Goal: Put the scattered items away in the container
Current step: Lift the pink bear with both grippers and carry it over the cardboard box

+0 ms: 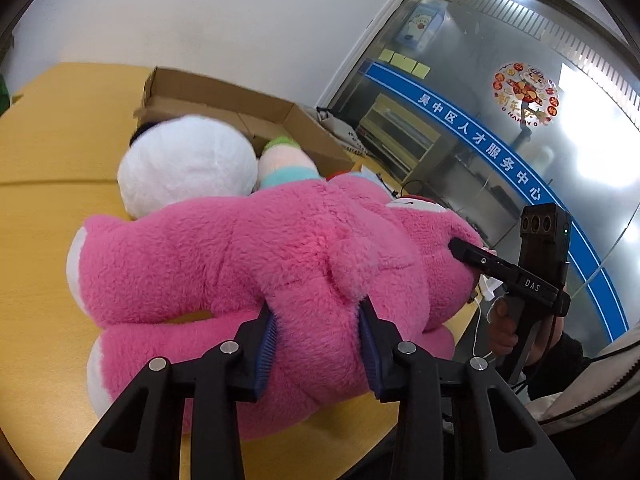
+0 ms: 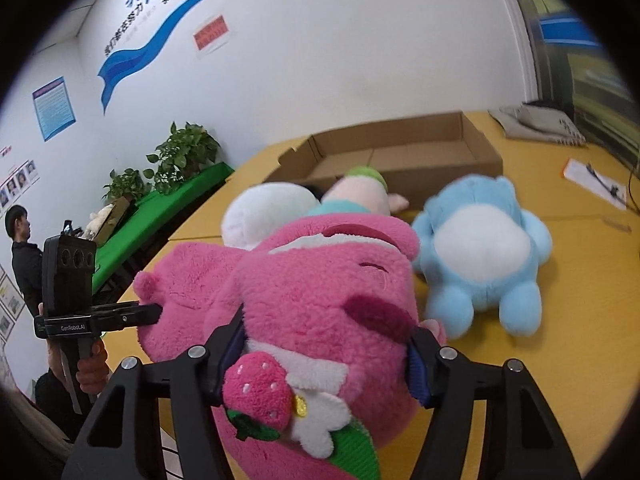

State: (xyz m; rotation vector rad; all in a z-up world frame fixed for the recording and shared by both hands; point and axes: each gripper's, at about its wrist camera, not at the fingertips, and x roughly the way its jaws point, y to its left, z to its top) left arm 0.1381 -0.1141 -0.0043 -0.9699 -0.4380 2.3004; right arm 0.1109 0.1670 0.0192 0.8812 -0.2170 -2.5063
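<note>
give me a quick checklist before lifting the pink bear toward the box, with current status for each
1. Left gripper clamped on the pink bear: ok, both pads press into the plush.
2. Right gripper clamped on the bear's head end: ok, the fingers pinch it on both sides.
3. Cardboard box open on top: ok, no lid or flap covers it.
4. Room in the box: cannot tell, the plush blocks much of its floor.
5. Path to the box: not ok, the white plush and the small green-capped doll lie between bear and box.
6. Blue plush apart from the bear: cannot tell, they overlap in the right wrist view.
</note>
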